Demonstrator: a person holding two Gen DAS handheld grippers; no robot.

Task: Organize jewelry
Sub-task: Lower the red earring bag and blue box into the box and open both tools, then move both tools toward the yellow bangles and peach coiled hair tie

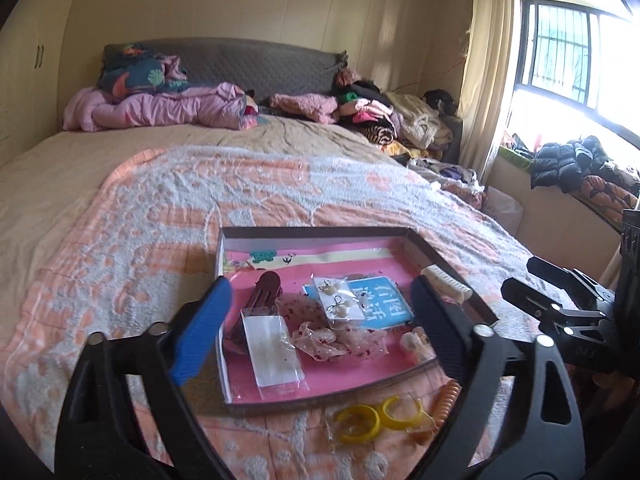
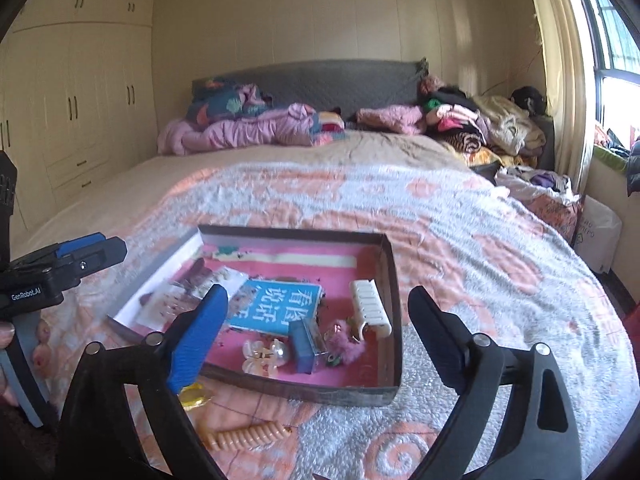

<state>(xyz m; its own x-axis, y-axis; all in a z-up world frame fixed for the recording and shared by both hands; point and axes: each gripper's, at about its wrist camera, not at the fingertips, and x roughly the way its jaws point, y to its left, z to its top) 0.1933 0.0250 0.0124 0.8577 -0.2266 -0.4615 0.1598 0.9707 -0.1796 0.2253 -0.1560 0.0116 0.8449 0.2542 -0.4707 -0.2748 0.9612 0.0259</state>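
A shallow dark-rimmed box (image 1: 316,232) with a pink floor lies on the bed; it also shows in the right wrist view (image 2: 390,280). Inside are a blue card (image 1: 380,304), bagged pearl earrings (image 1: 340,300), a brown hair clip (image 1: 262,292), a white clip (image 2: 370,308) and a clear claw clip (image 2: 264,356). Yellow hoop earrings in a bag (image 1: 372,420) and an orange spiral hair tie (image 2: 248,436) lie in front of the box. My left gripper (image 1: 320,328) is open above the box. My right gripper (image 2: 316,336) is open above the box's near edge.
The bed carries an orange-and-white towel blanket (image 1: 240,184). Piled clothes and pink quilts (image 1: 168,108) lie at the headboard. A window ledge with jackets (image 1: 572,160) is to the right, wardrobes (image 2: 80,100) to the left.
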